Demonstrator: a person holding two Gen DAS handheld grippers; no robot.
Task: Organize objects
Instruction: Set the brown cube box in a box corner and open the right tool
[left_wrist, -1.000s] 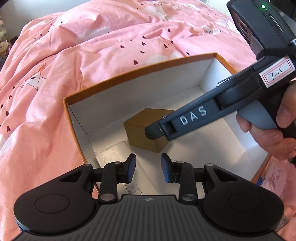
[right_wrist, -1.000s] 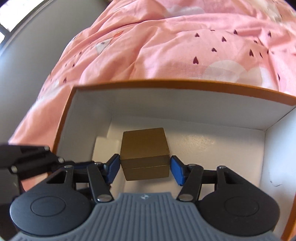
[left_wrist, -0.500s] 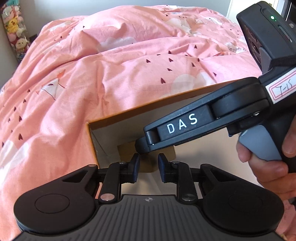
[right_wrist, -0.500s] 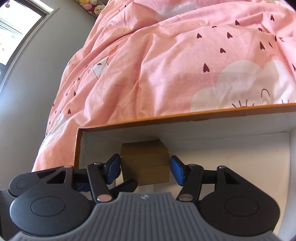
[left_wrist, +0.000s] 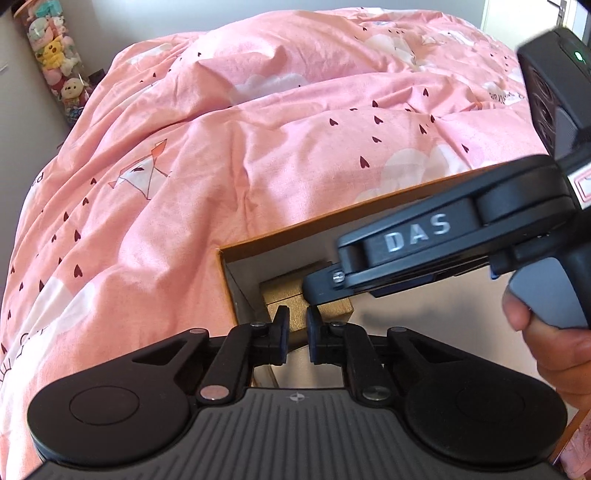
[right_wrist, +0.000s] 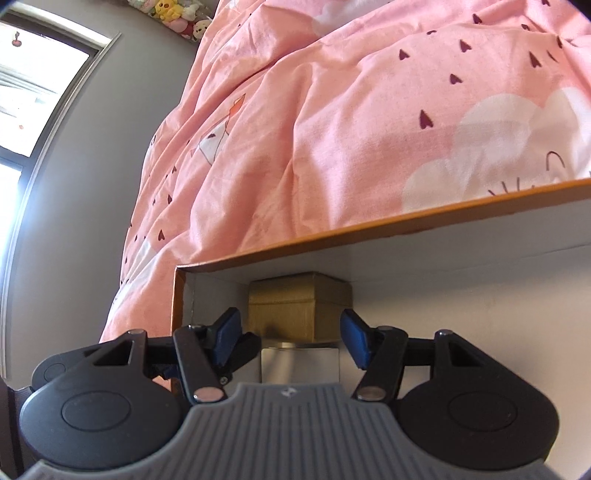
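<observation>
Gold box sits upright, one vertical edge facing the right tool

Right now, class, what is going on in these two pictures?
A person holds a two-finger gripper in each hand over an orange-edged cardboard box lying on a bed with a pink duvet. A small gold box sits in the box's corner. The right gripper has its blue pads on either side of the gold box, though whether they press on it is unclear. The left gripper is shut on nothing, close beside it.
</observation>
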